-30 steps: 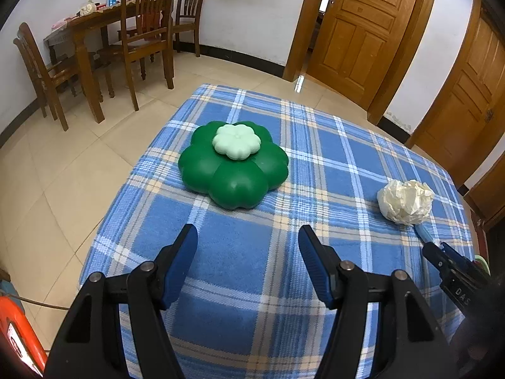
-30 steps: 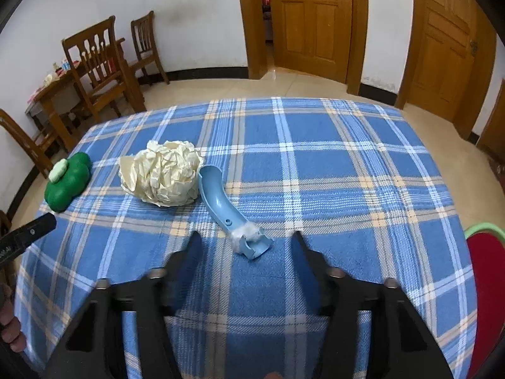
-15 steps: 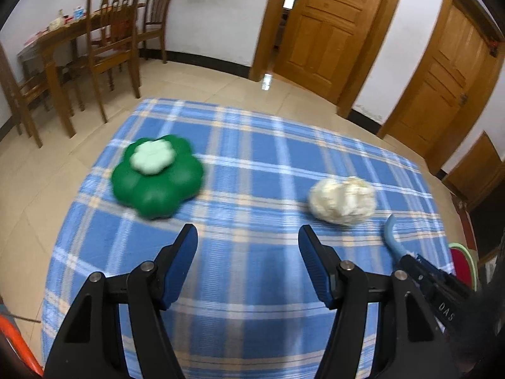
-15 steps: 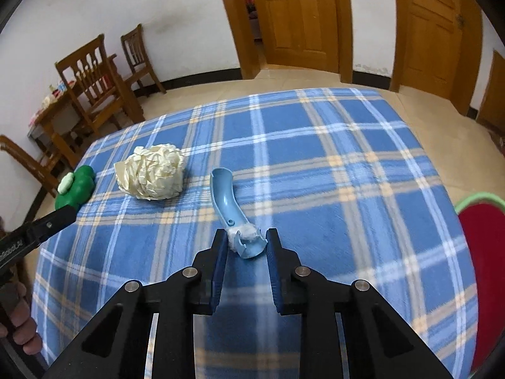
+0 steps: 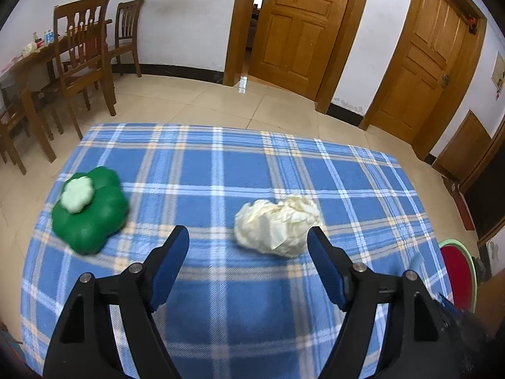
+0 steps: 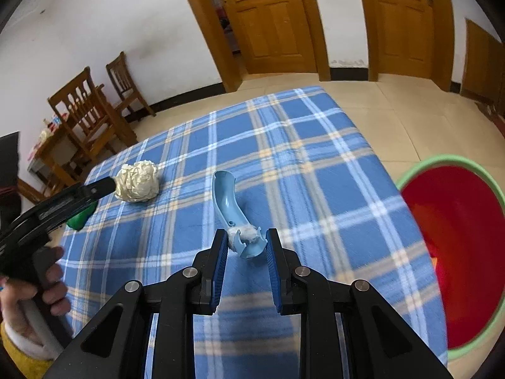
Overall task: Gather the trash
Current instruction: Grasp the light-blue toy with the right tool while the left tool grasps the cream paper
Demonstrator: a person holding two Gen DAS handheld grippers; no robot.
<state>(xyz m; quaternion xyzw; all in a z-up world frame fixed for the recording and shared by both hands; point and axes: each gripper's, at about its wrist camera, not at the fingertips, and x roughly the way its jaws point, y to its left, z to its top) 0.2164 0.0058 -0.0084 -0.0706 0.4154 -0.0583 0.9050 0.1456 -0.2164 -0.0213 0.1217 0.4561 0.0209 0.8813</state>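
Nearby, green flower-shaped box (blurred), red basin.

Crumpled paper ball between spread fingers

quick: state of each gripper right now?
Left gripper: open, jaws just widened, empty; paper ball ahead.
Right gripper: shut on blue scoop.

A fuzzy woven plaid cloth carries crinkled matt paper, a smooth plastic scoop and a glossy green plastic box.
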